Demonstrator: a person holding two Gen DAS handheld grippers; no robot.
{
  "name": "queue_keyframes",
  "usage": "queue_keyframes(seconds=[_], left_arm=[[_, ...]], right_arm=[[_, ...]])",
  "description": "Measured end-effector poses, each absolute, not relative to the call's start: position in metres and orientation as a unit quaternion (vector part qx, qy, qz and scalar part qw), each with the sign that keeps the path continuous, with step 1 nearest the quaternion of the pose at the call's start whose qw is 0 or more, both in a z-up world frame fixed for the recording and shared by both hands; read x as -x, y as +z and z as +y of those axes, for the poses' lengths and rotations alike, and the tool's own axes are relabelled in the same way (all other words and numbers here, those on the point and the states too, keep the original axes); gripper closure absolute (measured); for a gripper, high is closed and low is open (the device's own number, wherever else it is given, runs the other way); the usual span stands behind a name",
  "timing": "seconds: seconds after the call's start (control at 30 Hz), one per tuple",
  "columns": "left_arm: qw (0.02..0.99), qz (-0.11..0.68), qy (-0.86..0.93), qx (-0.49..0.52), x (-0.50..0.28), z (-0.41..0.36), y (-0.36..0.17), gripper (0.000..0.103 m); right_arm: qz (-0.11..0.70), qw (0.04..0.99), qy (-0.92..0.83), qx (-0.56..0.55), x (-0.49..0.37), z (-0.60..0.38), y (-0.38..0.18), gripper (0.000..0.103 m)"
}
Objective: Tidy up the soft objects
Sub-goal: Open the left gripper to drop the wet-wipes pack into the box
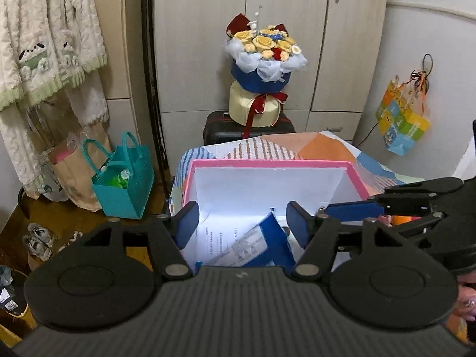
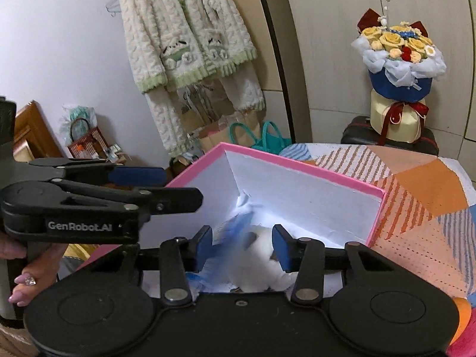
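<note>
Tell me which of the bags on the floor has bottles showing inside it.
The teal bag, standing open with green bottles visible inside. The brown paper bag to its left shows none.

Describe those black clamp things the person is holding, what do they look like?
Each is a matte black plastic tool: the left gripper and right gripper have two round discs, hinged bars with silver rivets and blue finger pads. White "GenRobot.AI" lettering marks one side. No cables show. The hand has pink nails.
</note>
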State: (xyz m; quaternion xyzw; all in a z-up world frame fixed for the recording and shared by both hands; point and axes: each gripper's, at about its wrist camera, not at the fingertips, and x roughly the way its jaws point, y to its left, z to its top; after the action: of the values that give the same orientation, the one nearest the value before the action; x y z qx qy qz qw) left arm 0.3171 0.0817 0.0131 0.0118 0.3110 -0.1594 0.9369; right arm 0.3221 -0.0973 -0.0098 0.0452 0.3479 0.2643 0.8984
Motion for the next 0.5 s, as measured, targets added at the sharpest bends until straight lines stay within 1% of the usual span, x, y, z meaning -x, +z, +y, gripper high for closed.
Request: queue_keyframes(seconds=[0.5], left_arm=[[0.931,0.322,-0.170,-0.011,-0.260,0.099,0.025,0.039]], right_arm=[[0.329,0.904,0.274,0.005,-0.259,-0.087,0.013,0.052]])
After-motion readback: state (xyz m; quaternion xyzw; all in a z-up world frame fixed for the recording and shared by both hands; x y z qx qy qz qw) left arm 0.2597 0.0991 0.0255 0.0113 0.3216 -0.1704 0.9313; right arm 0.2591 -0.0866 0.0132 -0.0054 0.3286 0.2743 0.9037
